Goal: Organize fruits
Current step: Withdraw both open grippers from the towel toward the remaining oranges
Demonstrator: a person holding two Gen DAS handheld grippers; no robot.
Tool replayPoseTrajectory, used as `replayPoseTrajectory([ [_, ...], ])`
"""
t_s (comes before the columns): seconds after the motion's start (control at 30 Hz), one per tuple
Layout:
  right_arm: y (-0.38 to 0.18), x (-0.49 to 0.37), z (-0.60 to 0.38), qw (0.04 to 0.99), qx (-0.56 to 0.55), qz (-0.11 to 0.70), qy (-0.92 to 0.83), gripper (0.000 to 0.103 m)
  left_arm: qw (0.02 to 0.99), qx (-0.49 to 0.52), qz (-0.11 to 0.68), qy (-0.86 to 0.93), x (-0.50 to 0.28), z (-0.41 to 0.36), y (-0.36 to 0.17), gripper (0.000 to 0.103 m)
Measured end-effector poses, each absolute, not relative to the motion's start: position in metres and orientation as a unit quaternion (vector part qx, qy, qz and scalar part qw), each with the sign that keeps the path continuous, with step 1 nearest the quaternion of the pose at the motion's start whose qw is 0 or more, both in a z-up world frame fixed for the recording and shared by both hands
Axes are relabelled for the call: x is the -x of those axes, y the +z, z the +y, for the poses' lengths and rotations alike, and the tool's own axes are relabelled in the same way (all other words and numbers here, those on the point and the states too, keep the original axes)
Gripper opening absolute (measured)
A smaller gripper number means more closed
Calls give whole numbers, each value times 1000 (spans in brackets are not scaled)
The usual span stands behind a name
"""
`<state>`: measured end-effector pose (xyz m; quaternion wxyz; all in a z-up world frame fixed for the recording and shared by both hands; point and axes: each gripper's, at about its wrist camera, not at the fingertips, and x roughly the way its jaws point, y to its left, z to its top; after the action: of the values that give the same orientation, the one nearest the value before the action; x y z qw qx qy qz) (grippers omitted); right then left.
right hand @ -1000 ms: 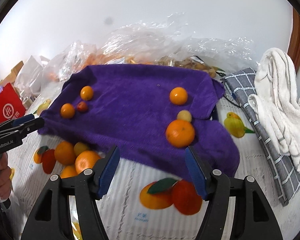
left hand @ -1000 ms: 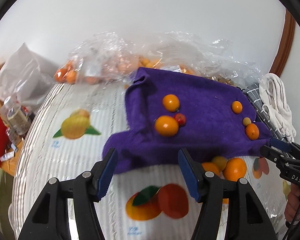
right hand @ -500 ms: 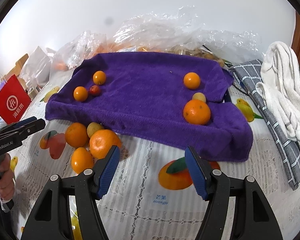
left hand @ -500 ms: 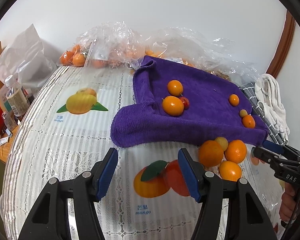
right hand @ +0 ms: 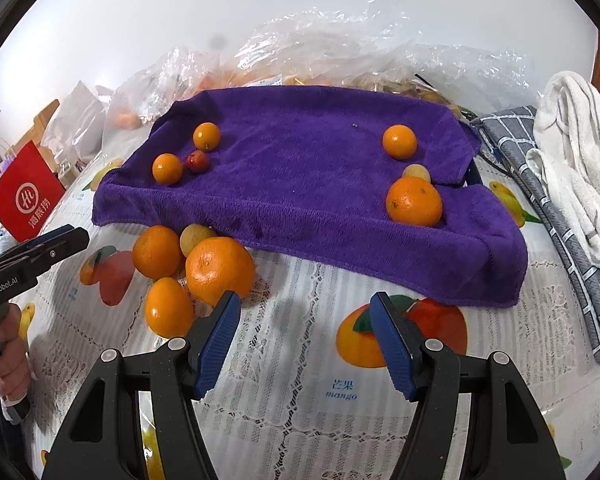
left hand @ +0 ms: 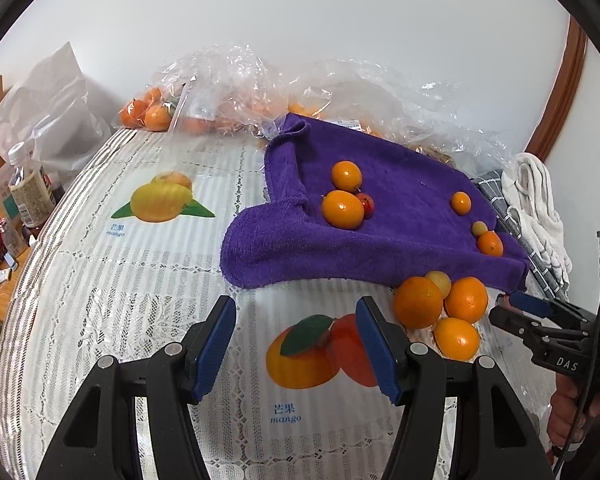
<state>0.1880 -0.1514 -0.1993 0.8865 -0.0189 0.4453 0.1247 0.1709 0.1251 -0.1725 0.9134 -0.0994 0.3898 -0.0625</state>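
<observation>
While both grippers hover over the tablecloth with printed fruit, neither one holds anything. In the left wrist view the left gripper has its jaws about half open, with only the cloth between the blue pads, and a printed mango picture lies under them. In the right wrist view the right gripper is also about half open and empty; its left pad stands just in front of the big orange. This big orange belongs to a loose group of four fruits on the tablecloth, together with a second orange, a smaller orange and a pale yellow fruit, all touching or nearly touching, at about 10 o'clock from the right gripper. The group lies just beside the near edge of the purple towel. On the towel, at its 9 o'clock side, are two small oranges and a small red fruit; at its 3 o'clock side are an orange, a pale fruit touching it, and one more orange behind. Clear plastic bags with more fruit lie at 12 o'clock behind the towel, and white cloths at 3 o'clock.
</observation>
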Motion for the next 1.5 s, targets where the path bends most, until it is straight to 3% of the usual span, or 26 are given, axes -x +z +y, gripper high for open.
replayPoseTrajectory([
  [1.5, -202, -187, -157, 887, 6, 442, 132, 67, 900, 109, 419, -59, -169, 126, -183, 60],
])
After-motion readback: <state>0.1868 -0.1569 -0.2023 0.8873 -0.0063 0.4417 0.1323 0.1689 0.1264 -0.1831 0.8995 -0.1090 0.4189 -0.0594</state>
